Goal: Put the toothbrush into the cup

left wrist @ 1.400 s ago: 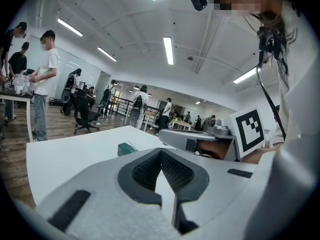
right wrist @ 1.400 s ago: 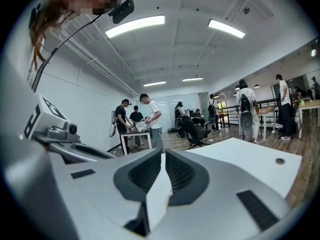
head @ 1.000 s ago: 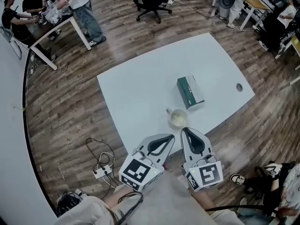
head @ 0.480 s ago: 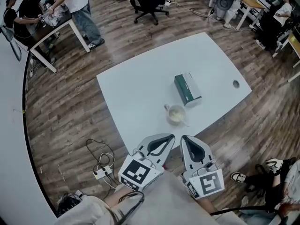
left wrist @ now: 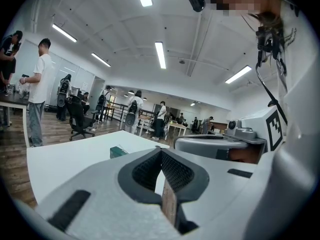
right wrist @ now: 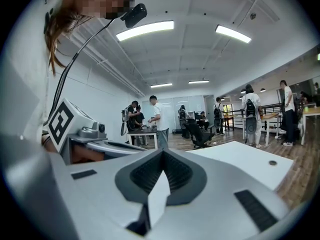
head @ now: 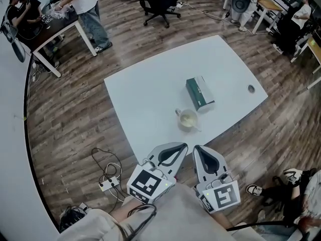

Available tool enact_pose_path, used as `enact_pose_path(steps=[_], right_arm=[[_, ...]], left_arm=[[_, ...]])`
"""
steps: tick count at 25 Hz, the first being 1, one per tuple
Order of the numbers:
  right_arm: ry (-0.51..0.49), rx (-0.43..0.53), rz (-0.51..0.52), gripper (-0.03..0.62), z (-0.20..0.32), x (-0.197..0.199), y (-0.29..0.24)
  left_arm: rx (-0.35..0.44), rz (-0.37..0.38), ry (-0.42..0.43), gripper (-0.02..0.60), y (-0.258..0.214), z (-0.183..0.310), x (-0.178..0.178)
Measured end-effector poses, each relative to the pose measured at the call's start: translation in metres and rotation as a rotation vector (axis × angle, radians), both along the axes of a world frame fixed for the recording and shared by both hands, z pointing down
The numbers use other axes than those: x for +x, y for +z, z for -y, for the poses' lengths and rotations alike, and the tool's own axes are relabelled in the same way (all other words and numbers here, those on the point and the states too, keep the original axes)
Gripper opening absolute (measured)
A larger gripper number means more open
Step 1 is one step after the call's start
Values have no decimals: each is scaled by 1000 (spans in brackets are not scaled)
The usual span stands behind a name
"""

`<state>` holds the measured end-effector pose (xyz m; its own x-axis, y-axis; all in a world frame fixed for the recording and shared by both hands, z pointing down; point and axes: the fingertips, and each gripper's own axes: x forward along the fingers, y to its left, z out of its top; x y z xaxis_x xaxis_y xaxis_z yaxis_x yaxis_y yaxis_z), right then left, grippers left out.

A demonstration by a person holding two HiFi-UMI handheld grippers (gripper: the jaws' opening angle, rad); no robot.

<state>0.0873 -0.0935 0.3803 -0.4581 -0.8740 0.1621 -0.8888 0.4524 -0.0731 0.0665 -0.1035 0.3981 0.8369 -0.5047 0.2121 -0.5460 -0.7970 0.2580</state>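
A pale cup (head: 187, 119) with a small handle stands near the white table's (head: 145, 99) front edge. A thin pale stick, perhaps the toothbrush (head: 196, 128), shows at the cup's near right side; it is too small to tell whether it stands in the cup. My left gripper (head: 182, 146) and right gripper (head: 197, 148) are held side by side below the table's edge, short of the cup. Both are shut with nothing between the jaws. In the left gripper view, the left gripper (left wrist: 161, 152) points over the table; the right gripper (right wrist: 162, 152) points the same way.
A green box (head: 199, 94) lies just beyond the cup, also seen low in the left gripper view as the green box (left wrist: 119, 151). A round hole (head: 251, 89) sits at the table's right end. Cables (head: 108, 177) lie on the wood floor. People stand at a desk (head: 50, 24) far left.
The cup and green box have slid slightly up and left in the head view as the camera shifted. Both grippers stay shut and nearly still.
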Motion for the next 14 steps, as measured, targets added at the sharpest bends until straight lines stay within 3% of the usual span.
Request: enact_pose_path(steps=[14], right_arm=[[24, -7, 5, 17, -4, 3, 1]], left_arm=[[-9, -15, 16, 8, 2, -2, 2]])
